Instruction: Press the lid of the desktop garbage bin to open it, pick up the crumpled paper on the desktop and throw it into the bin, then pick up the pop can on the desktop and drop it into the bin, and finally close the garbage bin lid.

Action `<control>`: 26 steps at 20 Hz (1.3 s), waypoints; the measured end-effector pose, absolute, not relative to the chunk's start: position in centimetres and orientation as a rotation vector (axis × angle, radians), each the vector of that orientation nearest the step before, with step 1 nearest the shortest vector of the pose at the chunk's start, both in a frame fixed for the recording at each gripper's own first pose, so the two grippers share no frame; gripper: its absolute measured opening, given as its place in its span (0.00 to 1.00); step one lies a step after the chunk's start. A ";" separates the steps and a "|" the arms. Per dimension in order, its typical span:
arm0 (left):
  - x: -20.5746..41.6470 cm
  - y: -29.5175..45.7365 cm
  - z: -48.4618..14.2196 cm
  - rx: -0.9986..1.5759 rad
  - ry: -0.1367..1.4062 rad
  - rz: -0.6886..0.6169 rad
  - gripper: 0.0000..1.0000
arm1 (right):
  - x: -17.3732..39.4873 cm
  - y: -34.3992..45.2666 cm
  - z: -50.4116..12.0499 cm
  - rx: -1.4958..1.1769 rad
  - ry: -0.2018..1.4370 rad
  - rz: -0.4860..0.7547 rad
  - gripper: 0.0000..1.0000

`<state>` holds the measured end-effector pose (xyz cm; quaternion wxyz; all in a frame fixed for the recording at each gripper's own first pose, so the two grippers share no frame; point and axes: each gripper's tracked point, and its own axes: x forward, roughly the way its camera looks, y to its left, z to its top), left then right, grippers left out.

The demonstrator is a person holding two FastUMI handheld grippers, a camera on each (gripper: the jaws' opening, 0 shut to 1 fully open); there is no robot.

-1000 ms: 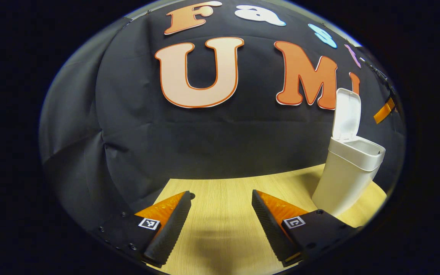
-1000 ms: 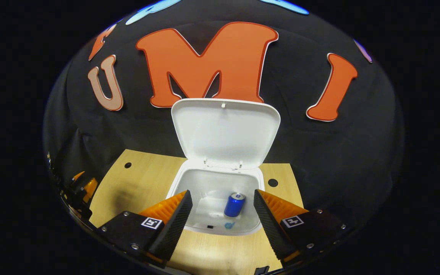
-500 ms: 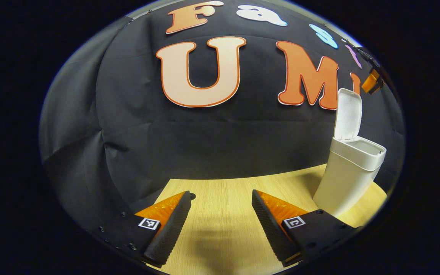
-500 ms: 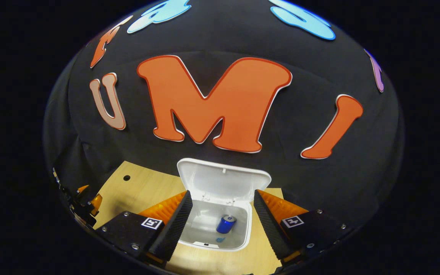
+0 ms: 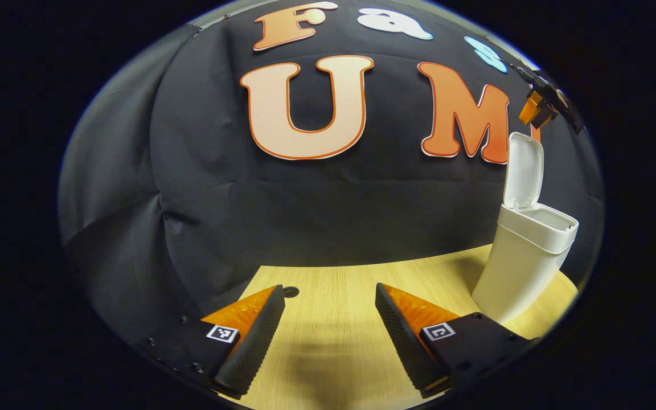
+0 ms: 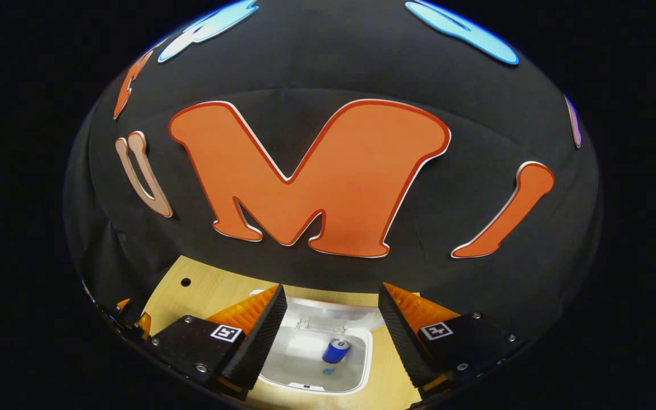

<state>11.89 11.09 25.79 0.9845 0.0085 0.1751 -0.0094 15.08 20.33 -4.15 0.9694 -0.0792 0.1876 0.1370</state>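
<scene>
Garbage bin [image 5: 524,256]: white, standing at the right of the left gripper view on the wooden surface [image 5: 339,296], its lid [image 5: 523,169] raised upright against the black cloth wall [image 5: 220,199]. In the right gripper view the bin [image 6: 356,370] is seen from above at the bottom centre, mouth open. Pop can [image 6: 335,351]: blue, lying inside the bin, low centre of that view. Left tongs [image 5: 329,333]: released, fingers spread wide, hovering low and level over the bare surface at the bottom of their own view, grasping nothing. Right tongs [image 6: 332,336]: released, fingers wide apart, held high above the bin and angled down over its mouth; in the left gripper view they appear at the upper right [image 5: 536,108], just above the lid's top edge.
</scene>
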 end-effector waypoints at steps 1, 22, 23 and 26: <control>11.9 11.1 25.9 0.015 0.354 -0.016 1.00 | 15.5 20.5 -4.7 -0.153 0.402 0.280 0.98; 9.7 11.9 25.8 -0.022 0.342 0.021 1.00 | 8.3 19.1 -11.8 -0.203 0.570 0.328 1.00; 9.6 12.0 25.9 -0.020 0.342 0.019 1.00 | 7.8 19.0 -12.4 -0.190 0.577 0.332 1.00; 9.4 11.9 26.0 -0.024 0.338 0.012 1.00 | 6.3 18.8 -14.8 -0.140 0.601 0.350 1.00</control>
